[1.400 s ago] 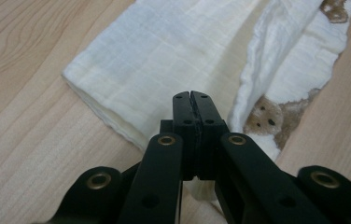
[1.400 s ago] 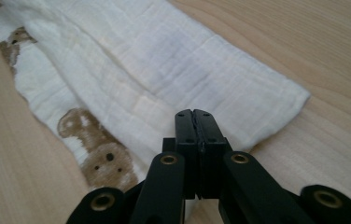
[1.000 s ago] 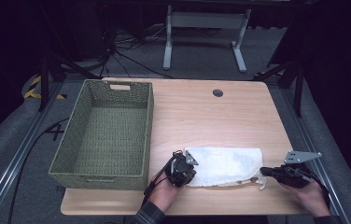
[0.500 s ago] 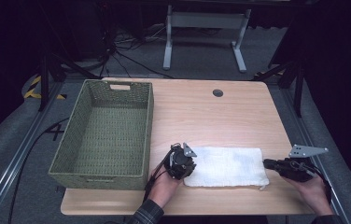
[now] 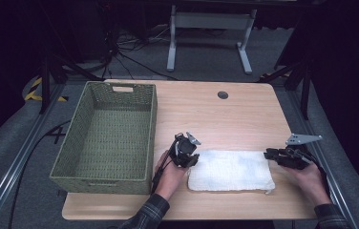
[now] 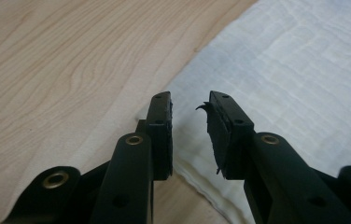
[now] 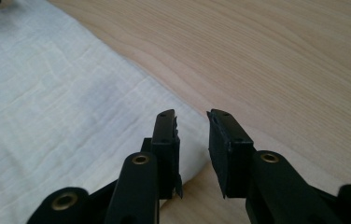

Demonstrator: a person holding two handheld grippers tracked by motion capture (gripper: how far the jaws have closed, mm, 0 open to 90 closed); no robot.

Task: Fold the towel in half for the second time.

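Fingers (image 6: 163, 135) of the left gripper (image 6: 190, 105) are seen parted by a narrow gap, having just been opening, and nothing is gripped between them; they are poised over a corner of the white cloth (image 6: 299, 84), whose edge passes beneath them. In the right gripper view, the right gripper (image 7: 191, 119) is likewise shown released, its fingers (image 7: 227, 149) having just been opening, with only a slim gap between them and no fabric pinched; the cloth's opposite corner lies under the left-hand finger.

From the high view, the white cloth (image 5: 230, 170) is seen spread flat as a rectangle on the wooden surface (image 5: 225, 119), near its front edge, with one gripper at each short end. Beside the left gripper (image 5: 186, 151), a green woven basket (image 5: 72, 157) is set on the surface's left part. Farther off, a small dark round hole (image 5: 223, 95) is seen in the surface near its far edge.
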